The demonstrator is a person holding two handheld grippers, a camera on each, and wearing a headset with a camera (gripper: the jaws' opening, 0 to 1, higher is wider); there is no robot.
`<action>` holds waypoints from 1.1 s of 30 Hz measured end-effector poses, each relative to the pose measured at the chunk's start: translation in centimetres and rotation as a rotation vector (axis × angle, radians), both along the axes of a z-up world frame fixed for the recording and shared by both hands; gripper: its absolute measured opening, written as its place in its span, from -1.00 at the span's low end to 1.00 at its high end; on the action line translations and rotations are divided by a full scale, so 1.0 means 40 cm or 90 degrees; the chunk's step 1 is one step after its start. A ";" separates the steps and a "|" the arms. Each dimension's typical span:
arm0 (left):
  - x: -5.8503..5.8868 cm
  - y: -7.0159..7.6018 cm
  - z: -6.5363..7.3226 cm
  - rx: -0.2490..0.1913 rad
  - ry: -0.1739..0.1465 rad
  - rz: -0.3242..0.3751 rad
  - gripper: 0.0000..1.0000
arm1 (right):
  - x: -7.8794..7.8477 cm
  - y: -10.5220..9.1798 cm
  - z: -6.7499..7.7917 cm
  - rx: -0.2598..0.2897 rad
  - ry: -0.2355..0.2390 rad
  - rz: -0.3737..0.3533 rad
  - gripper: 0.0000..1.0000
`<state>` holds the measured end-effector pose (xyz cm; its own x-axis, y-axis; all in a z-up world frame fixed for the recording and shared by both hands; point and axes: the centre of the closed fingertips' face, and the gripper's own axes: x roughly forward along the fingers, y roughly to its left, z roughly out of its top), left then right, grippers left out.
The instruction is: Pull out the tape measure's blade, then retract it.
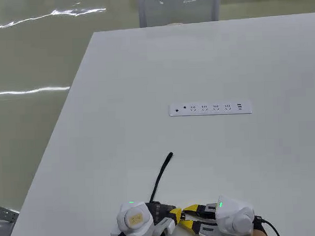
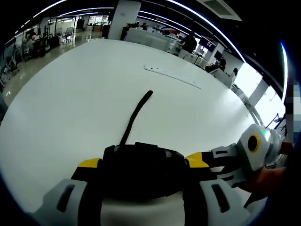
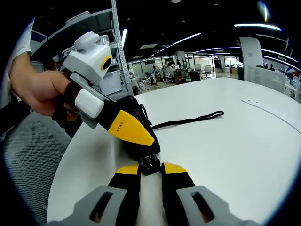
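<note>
The black tape measure [image 1: 158, 208] lies at the table's near edge, its black wrist strap [image 1: 161, 176] trailing away across the white top. My left gripper [image 2: 143, 162] is shut on the case [image 2: 143, 172], one yellow-tipped jaw on each side. My right gripper [image 3: 150, 168] faces it from the right, jaws nearly together on a small black piece at the case's mouth, which looks like the blade's end hook [image 3: 149, 164]. No length of blade shows between case and hook. In the head view the two grippers meet tip to tip, left [image 1: 170, 214] and right [image 1: 186, 218].
A white power strip [image 1: 210, 108] lies mid-table, well beyond the grippers. The table's left edge [image 1: 55, 145] runs diagonally, with shiny floor beyond. A grey chair back [image 1: 178, 8] stands at the far edge.
</note>
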<state>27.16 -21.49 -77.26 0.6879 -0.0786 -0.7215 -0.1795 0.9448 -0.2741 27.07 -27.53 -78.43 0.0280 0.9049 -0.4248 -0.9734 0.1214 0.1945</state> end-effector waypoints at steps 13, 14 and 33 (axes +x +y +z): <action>0.000 0.000 0.001 -0.001 -0.002 0.001 0.34 | 0.007 -0.038 0.006 0.000 0.008 -0.004 -0.67; 0.000 -0.001 0.002 -0.002 -0.002 0.001 0.34 | 0.007 -0.037 0.005 0.000 0.009 -0.005 -0.67; 0.000 -0.001 0.002 -0.002 -0.003 0.001 0.34 | 0.003 -0.016 -0.002 -0.004 -0.004 0.011 -0.78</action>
<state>27.15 -21.53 -77.17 0.6919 -0.0804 -0.7175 -0.1792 0.9435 -0.2786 27.18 -28.17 -78.51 0.0147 0.9024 -0.4306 -0.9765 0.1056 0.1878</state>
